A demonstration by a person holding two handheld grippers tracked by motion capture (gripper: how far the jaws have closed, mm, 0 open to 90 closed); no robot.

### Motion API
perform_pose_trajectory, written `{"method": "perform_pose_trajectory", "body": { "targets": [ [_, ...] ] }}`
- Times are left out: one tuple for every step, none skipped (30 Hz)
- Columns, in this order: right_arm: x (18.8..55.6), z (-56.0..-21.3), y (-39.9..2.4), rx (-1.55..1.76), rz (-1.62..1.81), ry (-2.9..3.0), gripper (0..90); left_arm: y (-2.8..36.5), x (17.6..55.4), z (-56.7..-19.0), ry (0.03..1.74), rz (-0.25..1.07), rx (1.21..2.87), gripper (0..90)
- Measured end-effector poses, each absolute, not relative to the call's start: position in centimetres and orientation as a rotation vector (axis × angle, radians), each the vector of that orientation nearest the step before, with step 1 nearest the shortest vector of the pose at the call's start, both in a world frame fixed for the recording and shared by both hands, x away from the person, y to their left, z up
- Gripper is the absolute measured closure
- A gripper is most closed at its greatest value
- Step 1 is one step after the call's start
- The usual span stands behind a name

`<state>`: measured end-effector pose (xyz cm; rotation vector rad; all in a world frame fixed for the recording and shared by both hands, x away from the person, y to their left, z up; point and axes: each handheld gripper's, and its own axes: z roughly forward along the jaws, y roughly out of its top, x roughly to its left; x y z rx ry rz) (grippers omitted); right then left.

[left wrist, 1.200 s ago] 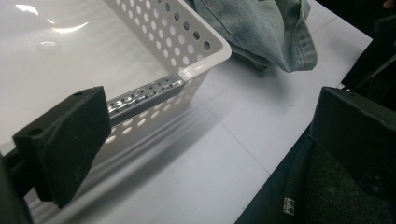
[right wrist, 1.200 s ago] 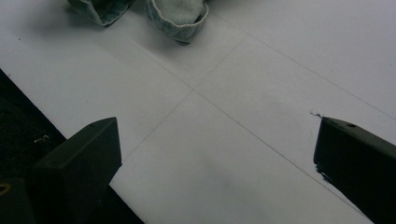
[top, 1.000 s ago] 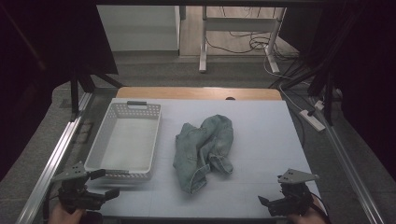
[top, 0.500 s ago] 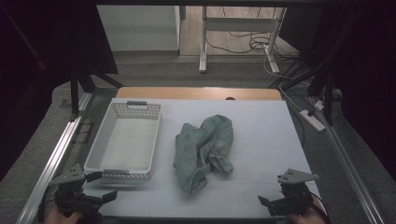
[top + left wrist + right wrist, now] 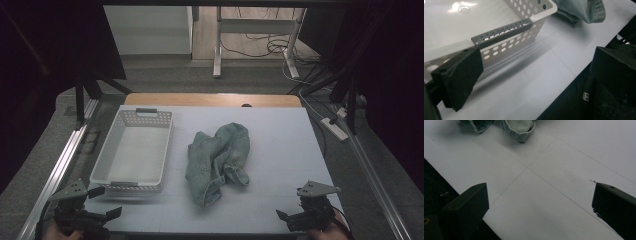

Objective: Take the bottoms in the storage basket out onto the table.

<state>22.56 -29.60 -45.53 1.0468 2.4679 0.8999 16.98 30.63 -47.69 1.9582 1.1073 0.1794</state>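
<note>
On the far left I've got my left hand-held gripper (image 5: 102,202) low at the near edge of the surface (image 5: 280,135), jaws spread apart with nothing between them. In the left gripper view its left jaw sits just in front of the basket's near wall. That white basket (image 5: 107,167) stands on the left side, empty as far as I can see, long side running away from me, a grey handle strip (image 5: 502,32) on its near rim.

Moving across to the middle: the denim garment (image 5: 218,161) lies crumpled in a heap just to the right of the basket, apart from it, one folded end pointing toward me. It looks like jeans or shorts, I can't tell which.

Over on the right, my right hand-held gripper (image 5: 300,215) hovers at the near right corner, jaws wide apart and empty, with the denim's nearest folds (image 5: 520,128) at the top of its view, well ahead of it.

My read: the job is getting the denim into the basket, and nothing is gripped yet. To do it well I'd bring the right gripper forward and left, pinch a thick fold rather than a loose edge, lift clear of the basket rim, and use the left to catch the trailing end.
</note>
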Motion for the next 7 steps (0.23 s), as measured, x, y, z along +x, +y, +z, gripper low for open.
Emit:
{"method": "perform_pose_trajectory", "body": {
  "targets": [
    [22.56, -45.53, -29.59, 1.047, 0.899, 2.468, 1.3, 30.65, 16.93, -47.69, 1.111, 0.179, 1.96, 0.0],
    [22.56, -45.55, -29.57, 1.047, 0.9, 2.465, 1.3, 30.65, 16.88, -47.69, 1.114, 0.179, 1.961, 0.0],
    [22.55, -45.55, -29.56, 1.046, 0.898, 2.466, 1.3, 30.65, 16.87, -47.7, 1.112, 0.177, 1.963, 0.0],
    [22.55, -45.55, -29.55, 1.045, 0.897, 2.465, 1.3, 30.64, 16.87, -47.71, 1.112, 0.175, 1.964, 0.0],
    [22.55, -45.56, -29.55, 1.045, 0.896, 2.465, 1.3, 30.62, 16.89, -47.71, 1.114, 0.173, 1.963, 0.0],
    [22.55, -45.57, -29.55, 1.044, 0.894, 2.466, 1.3, 30.6, 16.91, -47.71, 1.114, 0.171, 1.963, 0.0],
    [22.56, -45.59, -29.55, 1.042, 0.891, 2.467, 1.3, 30.59, 16.97, -47.69, 1.111, 0.17, 1.965, 0.0]
  ]
}}
